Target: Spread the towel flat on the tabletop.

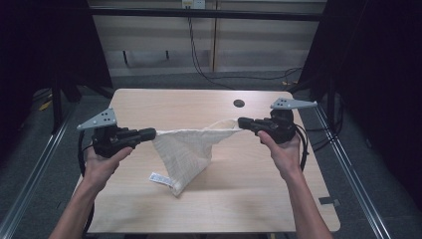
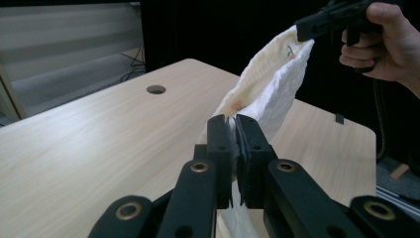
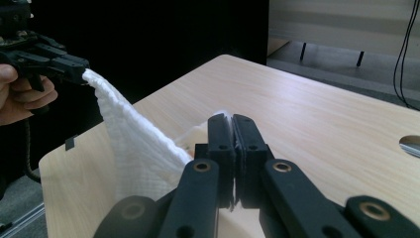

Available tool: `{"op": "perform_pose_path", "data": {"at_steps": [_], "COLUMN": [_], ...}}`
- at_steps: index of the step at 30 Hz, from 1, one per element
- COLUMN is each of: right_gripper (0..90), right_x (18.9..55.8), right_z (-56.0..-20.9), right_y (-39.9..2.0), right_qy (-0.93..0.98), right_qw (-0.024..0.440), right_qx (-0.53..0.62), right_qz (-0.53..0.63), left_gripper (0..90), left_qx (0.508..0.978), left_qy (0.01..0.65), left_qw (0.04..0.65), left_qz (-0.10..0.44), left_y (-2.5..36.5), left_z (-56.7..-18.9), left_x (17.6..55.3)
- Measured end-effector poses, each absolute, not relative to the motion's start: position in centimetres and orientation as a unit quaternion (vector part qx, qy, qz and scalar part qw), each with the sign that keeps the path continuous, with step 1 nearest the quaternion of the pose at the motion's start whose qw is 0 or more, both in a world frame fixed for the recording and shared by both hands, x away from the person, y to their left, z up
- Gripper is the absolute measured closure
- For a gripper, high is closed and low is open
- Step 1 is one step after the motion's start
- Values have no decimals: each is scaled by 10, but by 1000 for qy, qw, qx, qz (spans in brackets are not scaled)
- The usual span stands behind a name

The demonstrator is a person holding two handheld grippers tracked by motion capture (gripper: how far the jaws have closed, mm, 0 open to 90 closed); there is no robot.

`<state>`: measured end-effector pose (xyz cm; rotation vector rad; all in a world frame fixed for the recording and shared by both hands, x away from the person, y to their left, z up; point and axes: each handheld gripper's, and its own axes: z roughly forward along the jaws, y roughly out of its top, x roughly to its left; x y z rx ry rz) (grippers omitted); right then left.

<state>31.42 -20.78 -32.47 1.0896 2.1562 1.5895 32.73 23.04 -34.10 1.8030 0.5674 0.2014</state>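
1. Forearms and bare hands came in from the bottom of the high view, one black two-jaw gripper in each.
2. Left gripper (image 1: 149, 133) had its jaws pinched tight on one corner of the cream-white waffle-weave cloth (image 1: 186, 149); its own view showed the jaws nearly meeting, with cloth squeezed between them (image 2: 235, 144).
3. Right gripper (image 1: 242, 122) was clamped the same way on the opposite corner, jaws closed with a thin fold of cloth caught between (image 3: 233, 148).
4. Cloth hung between the two grippers above the light wood-grain table (image 1: 278, 194), top edge stretched roughly level and the rest drooping to a point whose tip, near the small white care label (image 1: 159, 178), appeared to touch the table.
5. Two-corner hold likely served to spread the cloth open so it could be laid flat or folded; a one-corner hold would have let it bunch.
6. Round cable hole (image 1: 239, 103) sat beyond the cloth, well apart from it.
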Motion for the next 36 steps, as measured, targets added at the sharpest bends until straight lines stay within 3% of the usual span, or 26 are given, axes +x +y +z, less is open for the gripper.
{"op": "perform_pose_path", "data": {"at_steps": [19, 36], "right_gripper": [879, 880], "right_x": [327, 365], "right_z": [-297, -275], "right_y": [-208, -221], "right_qy": [725, 699], "right_qw": [142, 167], "right_qx": [380, 408], "right_qz": [557, 563], "left_gripper": [860, 860], "left_qx": [769, 760], "left_qy": [260, 266], "left_qw": [574, 579], "left_qz": [110, 128], "left_y": [230, 214], "left_z": [-313, -293], "left_x": [359, 391]}}
